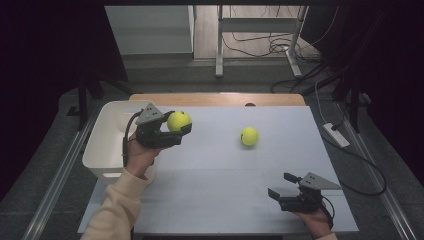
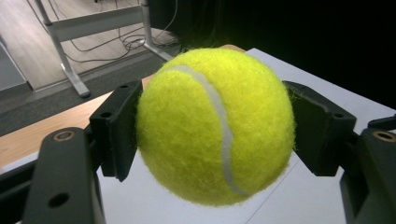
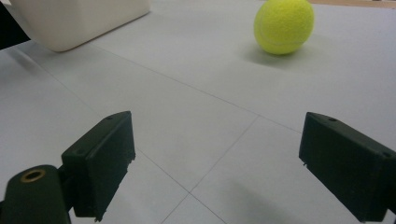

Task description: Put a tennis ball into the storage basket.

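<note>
1. In the high view the left gripper (image 1: 181,123) sits left of centre in the frame, lifted off the table (image 1: 215,200), at the right rim of a white bin (image 1: 107,131).
2. Its jaws are closed on a yellow tennis ball (image 1: 179,120). In the left gripper view the held ball (image 2: 215,125) takes up the middle of the frame, with one black pad pressed against each side and a white seam curving down its front.
3. Under the ball in that view lies the pale table top (image 2: 299,196), and a wooden edge strip runs across the left side.
4. The left hand (image 1: 140,156) comes up from the lower left of the high view in a cream sleeve (image 1: 117,212).
5. A second tennis ball (image 1: 249,136) lies on the table just right of centre in the high view, well apart from both grippers.
6. In the right gripper view that ball (image 3: 283,25) rests at the upper right of the frame, casting a soft shadow on the table, and the corner of the bin (image 3: 79,21) shows at the upper left.
7. The right gripper (image 1: 283,186) is at the lower right of the high view, held low over the table by the right hand (image 1: 315,220).
8. Its jaws stand wide apart with nothing between them; in the right gripper view only bare table shows in the gap.
</note>
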### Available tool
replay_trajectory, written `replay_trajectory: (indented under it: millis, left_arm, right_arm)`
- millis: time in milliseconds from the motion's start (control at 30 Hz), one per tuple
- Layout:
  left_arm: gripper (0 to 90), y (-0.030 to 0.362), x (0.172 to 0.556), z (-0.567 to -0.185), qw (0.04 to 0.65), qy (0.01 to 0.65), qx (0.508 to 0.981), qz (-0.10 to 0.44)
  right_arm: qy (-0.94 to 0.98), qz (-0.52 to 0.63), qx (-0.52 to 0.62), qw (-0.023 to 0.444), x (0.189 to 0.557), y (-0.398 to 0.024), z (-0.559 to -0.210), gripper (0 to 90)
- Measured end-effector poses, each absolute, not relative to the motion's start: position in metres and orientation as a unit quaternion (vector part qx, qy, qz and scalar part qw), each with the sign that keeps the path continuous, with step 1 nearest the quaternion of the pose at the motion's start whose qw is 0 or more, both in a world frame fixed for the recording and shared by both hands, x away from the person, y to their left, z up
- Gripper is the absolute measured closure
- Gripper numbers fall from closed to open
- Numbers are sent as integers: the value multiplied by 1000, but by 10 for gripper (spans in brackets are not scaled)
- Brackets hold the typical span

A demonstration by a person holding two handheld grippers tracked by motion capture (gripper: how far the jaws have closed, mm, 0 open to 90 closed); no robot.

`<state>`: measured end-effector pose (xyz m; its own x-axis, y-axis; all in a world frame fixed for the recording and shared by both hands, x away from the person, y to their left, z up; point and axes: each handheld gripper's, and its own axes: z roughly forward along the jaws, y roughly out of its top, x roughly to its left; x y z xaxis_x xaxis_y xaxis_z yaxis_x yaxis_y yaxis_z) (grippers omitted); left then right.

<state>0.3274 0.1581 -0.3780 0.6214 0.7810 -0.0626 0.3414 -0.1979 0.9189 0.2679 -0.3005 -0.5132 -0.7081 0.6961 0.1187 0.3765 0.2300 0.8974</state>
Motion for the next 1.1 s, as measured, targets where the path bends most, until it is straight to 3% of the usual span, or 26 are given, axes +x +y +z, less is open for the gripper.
replay_trajectory:
  millis: [1100]
  left_arm:
    - [264, 216, 330, -370, 488, 433, 719, 238]
  right_arm:
    - [769, 512, 348, 157, 268, -301, -513, 110]
